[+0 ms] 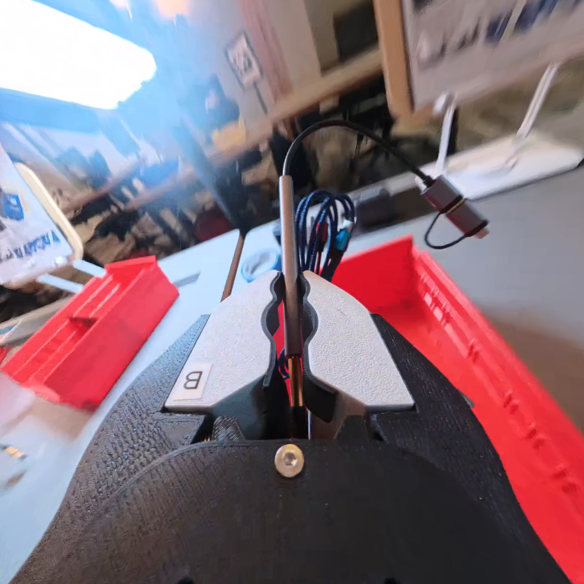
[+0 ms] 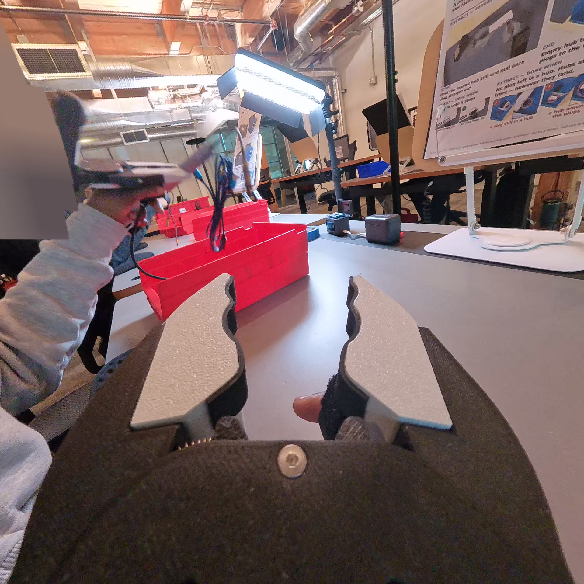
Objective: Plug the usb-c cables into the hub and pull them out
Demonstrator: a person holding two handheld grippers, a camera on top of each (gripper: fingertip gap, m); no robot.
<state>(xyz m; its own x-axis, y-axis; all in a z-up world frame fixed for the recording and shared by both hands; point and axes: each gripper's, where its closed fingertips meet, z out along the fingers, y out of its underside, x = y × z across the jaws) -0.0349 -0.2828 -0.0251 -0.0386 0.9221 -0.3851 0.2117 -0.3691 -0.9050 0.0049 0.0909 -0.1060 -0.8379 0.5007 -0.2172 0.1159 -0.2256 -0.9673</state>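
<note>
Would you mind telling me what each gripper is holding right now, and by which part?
The left gripper clamps the slim grey hub edge-on along its body, cables dangling. The right gripper is open and holds nothing.

Room behind the left claw (image 1: 290,278): motion-blurred, nothing legible.
Hub (image 1: 291,284) lower end: hidden between the claw's fingers.
Red bin (image 1: 474,347) right of the claw: cut off by the frame edge.
Blue cables (image 1: 322,227): plug ends too small to tell.
Left claw from the right view: blurred.
</note>
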